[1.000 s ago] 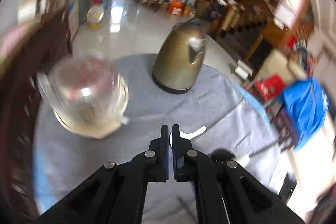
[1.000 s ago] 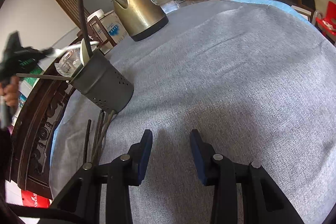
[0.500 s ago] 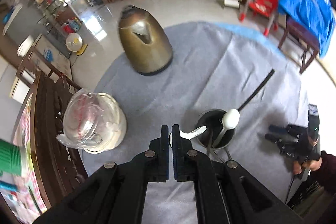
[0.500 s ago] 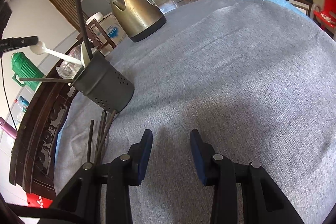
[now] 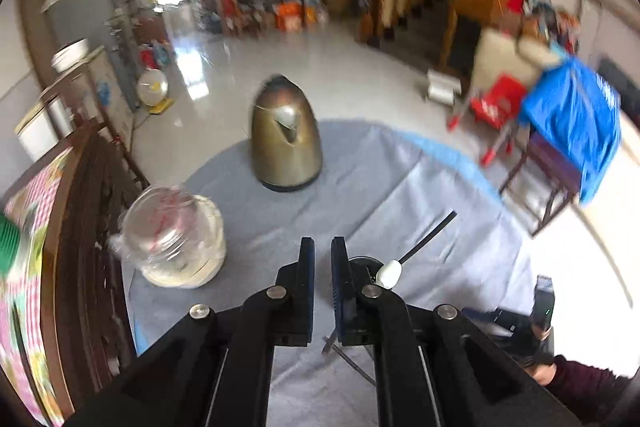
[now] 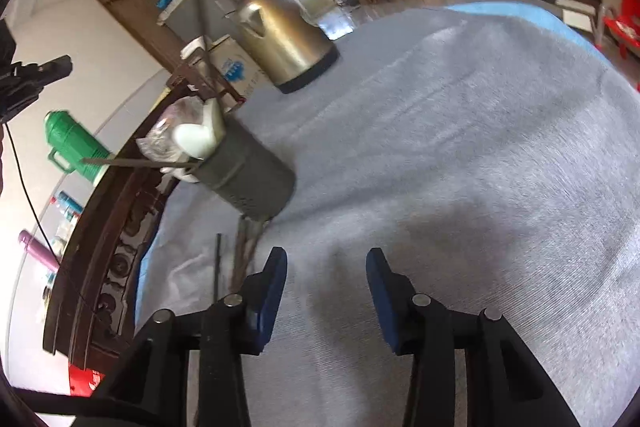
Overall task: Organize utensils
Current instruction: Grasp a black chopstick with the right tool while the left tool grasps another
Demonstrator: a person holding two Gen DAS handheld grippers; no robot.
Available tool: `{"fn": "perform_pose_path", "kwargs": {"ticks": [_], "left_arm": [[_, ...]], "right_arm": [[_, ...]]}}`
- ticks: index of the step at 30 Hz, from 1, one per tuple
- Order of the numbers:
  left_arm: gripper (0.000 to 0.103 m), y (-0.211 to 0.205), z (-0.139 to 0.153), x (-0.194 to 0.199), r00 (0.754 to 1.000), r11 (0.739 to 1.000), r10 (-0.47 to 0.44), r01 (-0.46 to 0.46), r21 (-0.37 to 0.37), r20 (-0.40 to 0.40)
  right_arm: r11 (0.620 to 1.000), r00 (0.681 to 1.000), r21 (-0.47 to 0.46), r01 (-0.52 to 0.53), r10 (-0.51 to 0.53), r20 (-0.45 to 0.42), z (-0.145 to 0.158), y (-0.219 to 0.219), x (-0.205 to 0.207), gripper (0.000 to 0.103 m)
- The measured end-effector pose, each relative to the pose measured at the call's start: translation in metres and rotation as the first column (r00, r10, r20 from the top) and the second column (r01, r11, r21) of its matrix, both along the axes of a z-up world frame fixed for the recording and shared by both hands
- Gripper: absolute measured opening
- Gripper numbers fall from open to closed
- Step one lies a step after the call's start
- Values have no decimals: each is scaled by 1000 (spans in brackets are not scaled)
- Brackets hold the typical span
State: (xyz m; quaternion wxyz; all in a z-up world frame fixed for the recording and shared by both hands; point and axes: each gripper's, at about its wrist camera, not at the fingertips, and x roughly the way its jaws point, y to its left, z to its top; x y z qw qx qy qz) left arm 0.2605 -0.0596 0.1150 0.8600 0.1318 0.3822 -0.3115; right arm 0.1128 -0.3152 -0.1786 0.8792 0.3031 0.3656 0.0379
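Note:
A dark perforated utensil holder (image 6: 248,183) stands on the grey tablecloth and holds white spoons (image 6: 198,137) and dark chopsticks. In the left wrist view its rim (image 5: 360,261) shows just right of my fingers, with a white spoon (image 5: 389,274) and a long black chopstick (image 5: 430,235) sticking out. My left gripper (image 5: 322,251) is high above the holder, jaws slightly apart and empty. My right gripper (image 6: 326,259) is open and empty low over the cloth. Several loose chopsticks (image 6: 240,259) lie on the cloth in front of the holder, just left of the right gripper.
A bronze kettle (image 5: 285,143) stands at the far side of the round table. A plastic-wrapped glass jar (image 5: 174,239) sits at the left by a dark wooden sideboard (image 6: 100,235). A green thermos (image 6: 74,147) stands on the sideboard.
The white spoon has left my left gripper and now stands in the holder. The left jaws have parted a little. The right gripper has shifted closer to the holder.

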Motion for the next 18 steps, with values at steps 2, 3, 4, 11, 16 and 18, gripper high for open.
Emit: {"fn": "perform_pose_path", "kwargs": {"ticks": [2,3,4,11,16,18], "left_arm": [[18,30,-2,-13,999,997,49,-49,-54,13],[24,49,-8,-21,996,993,85,-83,-84,20],[26,67,-17,-28,993,988,116,-114,-109,11],[27,130,-137,-69,945,944,244,-283,-169,-218],[27,118,-206,-77,892,927,251,-333,-171,-376],[27,109,-217,-77,889,928,243,-330,-174,-388]], "right_arm": [[1000,1000,-9,-25,25,10,6,9,-1,44],[999,999,0,-40,40,14,9,13,-2,43],[999,999,9,-50,49,16,10,17,-2,41],[986,987,89,-141,147,-68,8,59,36,39],[985,972,129,-113,137,-193,-12,86,80,22],[990,962,129,-66,97,-254,-23,92,91,19]]}}
